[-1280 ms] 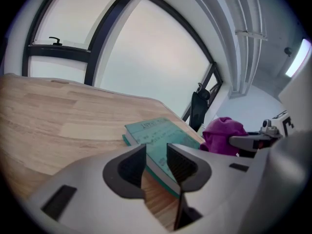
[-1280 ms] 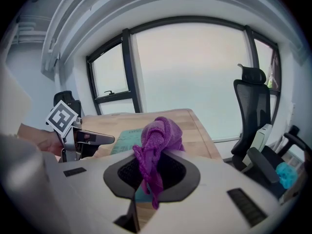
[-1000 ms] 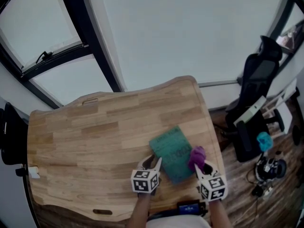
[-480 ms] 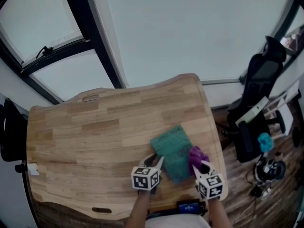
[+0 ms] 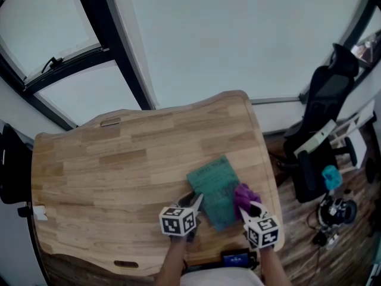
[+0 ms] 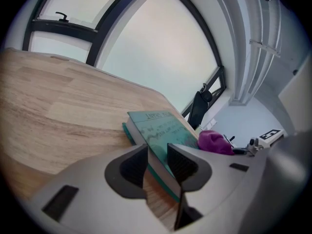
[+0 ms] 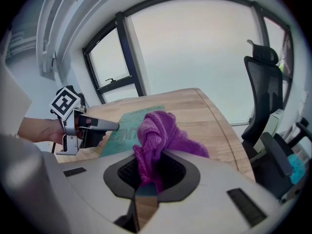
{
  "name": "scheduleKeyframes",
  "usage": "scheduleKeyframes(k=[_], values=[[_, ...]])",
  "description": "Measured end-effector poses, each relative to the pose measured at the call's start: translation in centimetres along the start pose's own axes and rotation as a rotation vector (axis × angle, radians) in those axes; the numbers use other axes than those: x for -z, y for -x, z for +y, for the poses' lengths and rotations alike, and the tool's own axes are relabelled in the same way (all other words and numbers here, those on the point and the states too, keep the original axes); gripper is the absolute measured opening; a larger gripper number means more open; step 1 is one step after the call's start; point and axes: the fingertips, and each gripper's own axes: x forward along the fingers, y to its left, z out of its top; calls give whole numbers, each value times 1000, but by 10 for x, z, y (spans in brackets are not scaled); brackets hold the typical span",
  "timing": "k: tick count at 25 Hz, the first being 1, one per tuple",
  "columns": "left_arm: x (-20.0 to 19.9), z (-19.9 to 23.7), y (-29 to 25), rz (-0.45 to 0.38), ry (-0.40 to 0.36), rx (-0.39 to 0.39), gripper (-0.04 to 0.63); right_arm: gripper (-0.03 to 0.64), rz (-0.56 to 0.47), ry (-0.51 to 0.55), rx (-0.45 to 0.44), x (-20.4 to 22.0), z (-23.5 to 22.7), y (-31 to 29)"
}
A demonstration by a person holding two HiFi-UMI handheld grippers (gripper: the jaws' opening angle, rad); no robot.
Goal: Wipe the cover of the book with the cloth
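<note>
Wooden desk (image 5: 119, 165), big windows (image 5: 238, 34) — black chair (image 5: 321, 100) beside.

table (image 5: 119, 165): pale wood, matt | cloth (image 7: 158, 130): purple knit, rough | book (image 5: 213, 183): matt teal cover

The right gripper (image 5: 246, 209) has nudged the cloth (image 5: 242, 194) leftward over the book (image 5: 213, 186); the left gripper (image 5: 194, 201) has shifted slightly left.

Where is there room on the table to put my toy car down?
The left side of the table is bare wood, from the book to the left edge. So is the strip beyond the book. The near right corner is crowded: the left tool grips the book, and the right tool holds the cloth there.
</note>
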Motion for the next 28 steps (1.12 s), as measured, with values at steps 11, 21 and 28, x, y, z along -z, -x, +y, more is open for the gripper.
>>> scheduleKeyframes(k=[11, 21, 28], values=[[1, 0, -1, 4, 83, 55, 115, 46, 44, -30, -97, -3, 1, -2], [2, -1, -1, 18, 81, 70, 110, 46, 91, -16, -98, -8, 6, -4], [2, -2, -1, 19, 83, 76, 109, 46, 85, 5, -98, -15, 8, -15]])
